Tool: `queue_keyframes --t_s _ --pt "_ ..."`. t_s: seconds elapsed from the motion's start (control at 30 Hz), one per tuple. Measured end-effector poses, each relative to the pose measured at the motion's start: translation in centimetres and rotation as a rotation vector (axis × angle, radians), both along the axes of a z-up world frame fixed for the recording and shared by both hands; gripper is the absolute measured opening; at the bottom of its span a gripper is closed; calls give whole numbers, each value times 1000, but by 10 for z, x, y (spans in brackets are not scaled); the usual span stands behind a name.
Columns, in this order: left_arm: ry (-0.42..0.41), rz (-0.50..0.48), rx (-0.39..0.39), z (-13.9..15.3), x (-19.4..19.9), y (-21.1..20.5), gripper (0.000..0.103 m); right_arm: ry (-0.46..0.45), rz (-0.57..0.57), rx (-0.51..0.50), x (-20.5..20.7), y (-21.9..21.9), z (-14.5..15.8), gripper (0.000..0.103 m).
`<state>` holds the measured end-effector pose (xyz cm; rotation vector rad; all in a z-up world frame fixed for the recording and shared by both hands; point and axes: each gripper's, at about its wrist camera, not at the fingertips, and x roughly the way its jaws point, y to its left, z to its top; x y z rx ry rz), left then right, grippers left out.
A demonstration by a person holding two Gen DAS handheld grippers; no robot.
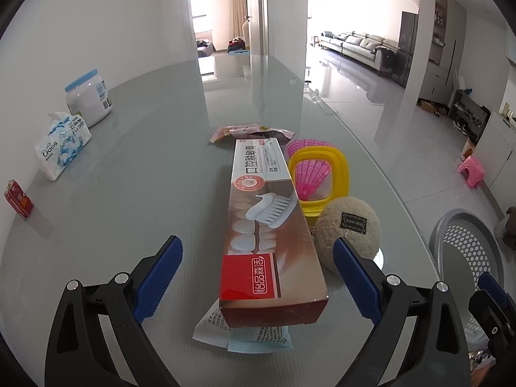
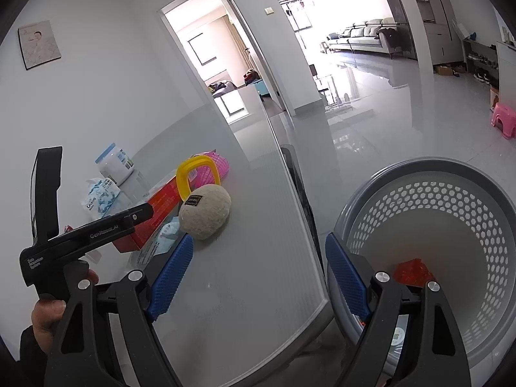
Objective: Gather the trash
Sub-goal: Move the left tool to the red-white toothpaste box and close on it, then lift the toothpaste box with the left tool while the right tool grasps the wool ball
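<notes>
A long toothpaste box [image 1: 267, 225] lies on the glass table, over a folded paper leaflet [image 1: 245, 335]. My left gripper [image 1: 258, 274] is open, its blue pads on either side of the box's near end, not touching it. A pink snack wrapper [image 1: 254, 131] lies behind the box. My right gripper [image 2: 258, 274] is open and empty above the table's edge, beside the grey perforated bin [image 2: 451, 225]. A red scrap [image 2: 412, 271] lies inside the bin. The box [image 2: 154, 216] and leaflet [image 2: 158, 242] also show in the right wrist view, behind the left gripper's body [image 2: 80, 232].
A beige plush ball [image 1: 346, 230], a yellow frame [image 1: 322, 177] and a pink shell-shaped toy [image 1: 309, 167] sit right of the box. A tissue pack [image 1: 63, 145], a white jar [image 1: 88, 98] and a small red can [image 1: 17, 200] stand at the left. The bin [image 1: 467, 258] is off the table's right edge.
</notes>
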<state>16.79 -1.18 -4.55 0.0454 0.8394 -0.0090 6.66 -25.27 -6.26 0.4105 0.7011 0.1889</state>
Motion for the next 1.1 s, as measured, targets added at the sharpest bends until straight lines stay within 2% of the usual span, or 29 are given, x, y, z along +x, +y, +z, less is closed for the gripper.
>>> queue_keyframes --t_s 0.17,0.33,0.4,0.47,0.8,0.97,1.1 --pt "14 8 -1 -8 10 2 90 16 1 7 4 -1 -5 80" --pt "24 4 8 -13 15 -1 73 25 6 2 6 2 -7 80" --pt "28 0 9 -14 17 -2 59 27 8 2 6 3 -7 80" --pt "31 -4 1 -16 18 0 51 26 7 2 7 4 -6 80" --pt "-14 1 -53 -10 3 17 51 31 20 -21 8 14 -2 80" --pt "-56 18 -80 1 -12 32 51 32 32 -43 11 27 2 80" --pt "-100 31 -72 11 -22 46 51 31 45 -66 16 40 4 80"
